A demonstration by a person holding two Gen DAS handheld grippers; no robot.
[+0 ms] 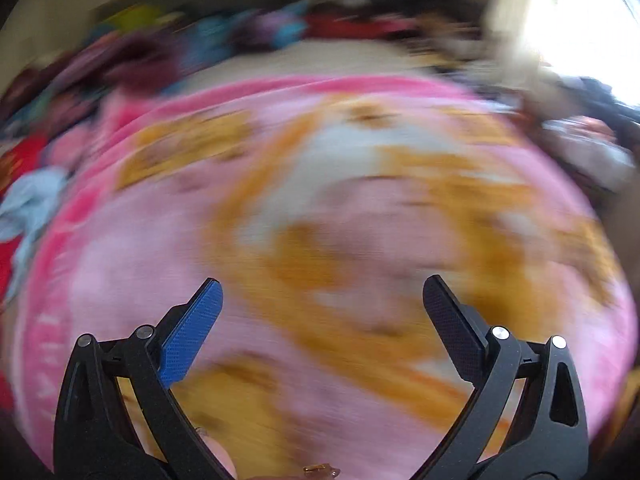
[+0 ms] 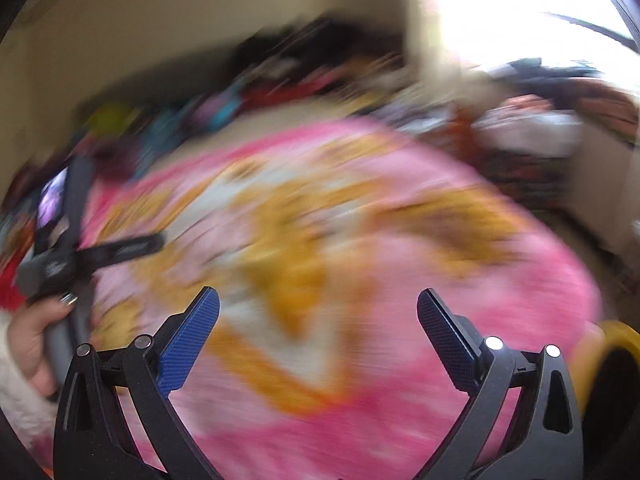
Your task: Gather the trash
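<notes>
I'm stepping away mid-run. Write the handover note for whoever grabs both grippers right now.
Left gripper: open, holding nothing, over the pink and orange blanket.
Right gripper: open, holding nothing, over the same blanket; the left hand shows at its left edge.
Both views are motion-blurred. No trash can be made out. A yellow-rimmed object sits at lower right; what it is cannot be told.
Done: nothing visible. Left: find trash and collect it.

Home bedroom: pink/orange blanket [image 1: 320, 220] on bed, clothes pile [image 1: 240, 36] by wall, window [image 2: 520, 8].
</notes>
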